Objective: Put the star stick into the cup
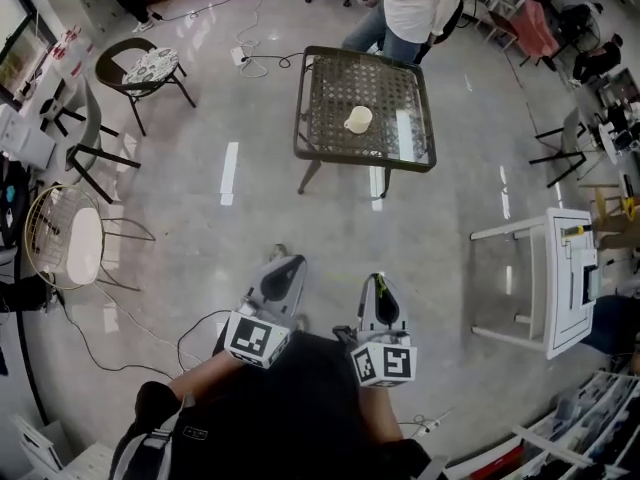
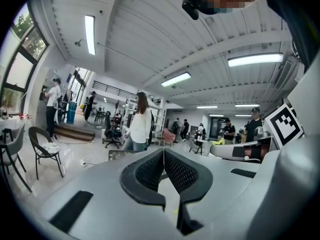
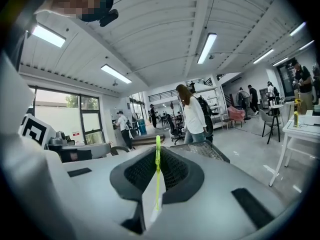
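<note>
A cream cup (image 1: 358, 119) stands on a dark mesh-top table (image 1: 330, 78) across the floor, well ahead of both grippers. A thin yellow-green star stick (image 3: 158, 176) is pinched between the pads of my right gripper (image 3: 158, 159); its star end is not clear to see. From the head view the stick (image 1: 380, 289) shows as a short yellow line at the tip of the right gripper (image 1: 378, 284). My left gripper (image 1: 284, 265) is held beside it, with the pads pressed together and nothing between them (image 2: 163, 156). Both are held close to the body.
A person in a white top (image 1: 417, 6) stands just behind the table. Dark chairs (image 1: 141, 69) and a wire chair (image 1: 70, 240) are at the left, and a white side table (image 1: 558, 280) at the right. Cables (image 1: 120, 340) trail over the glossy floor.
</note>
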`<state>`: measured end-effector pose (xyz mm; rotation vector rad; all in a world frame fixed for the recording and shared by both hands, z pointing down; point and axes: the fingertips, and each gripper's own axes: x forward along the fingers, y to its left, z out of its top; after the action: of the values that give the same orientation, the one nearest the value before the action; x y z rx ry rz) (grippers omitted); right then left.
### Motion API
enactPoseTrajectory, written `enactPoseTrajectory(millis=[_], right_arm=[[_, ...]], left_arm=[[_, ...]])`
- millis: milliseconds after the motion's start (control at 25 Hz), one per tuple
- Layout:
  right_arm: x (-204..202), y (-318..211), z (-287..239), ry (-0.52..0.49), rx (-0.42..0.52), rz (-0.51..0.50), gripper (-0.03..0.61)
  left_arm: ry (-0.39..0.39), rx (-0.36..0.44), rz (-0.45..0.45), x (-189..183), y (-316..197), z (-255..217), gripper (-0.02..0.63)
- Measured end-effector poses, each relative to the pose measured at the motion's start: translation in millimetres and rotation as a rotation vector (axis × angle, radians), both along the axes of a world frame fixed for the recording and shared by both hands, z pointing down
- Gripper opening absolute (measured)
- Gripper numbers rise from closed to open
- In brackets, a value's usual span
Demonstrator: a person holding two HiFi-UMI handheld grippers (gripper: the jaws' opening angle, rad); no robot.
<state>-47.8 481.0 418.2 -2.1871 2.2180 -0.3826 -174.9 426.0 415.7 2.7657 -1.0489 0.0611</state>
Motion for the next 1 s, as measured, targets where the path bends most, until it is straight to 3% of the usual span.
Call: enactPoseTrajectory(millis=[640, 1000], right_arm=[[29.9, -234.3, -6.2, -0.001, -0.009, 0.073, 0.02], [42.1, -307.9, -2.0, 0.015, -0.024, 0.133, 0.021]], left_arm=[[-0.017, 0.004, 0.09, 31.3, -235.3, -5.8, 0.018], [-0.016, 0.007, 0.122, 33.8, -313.4, -3.7, 0.018]])
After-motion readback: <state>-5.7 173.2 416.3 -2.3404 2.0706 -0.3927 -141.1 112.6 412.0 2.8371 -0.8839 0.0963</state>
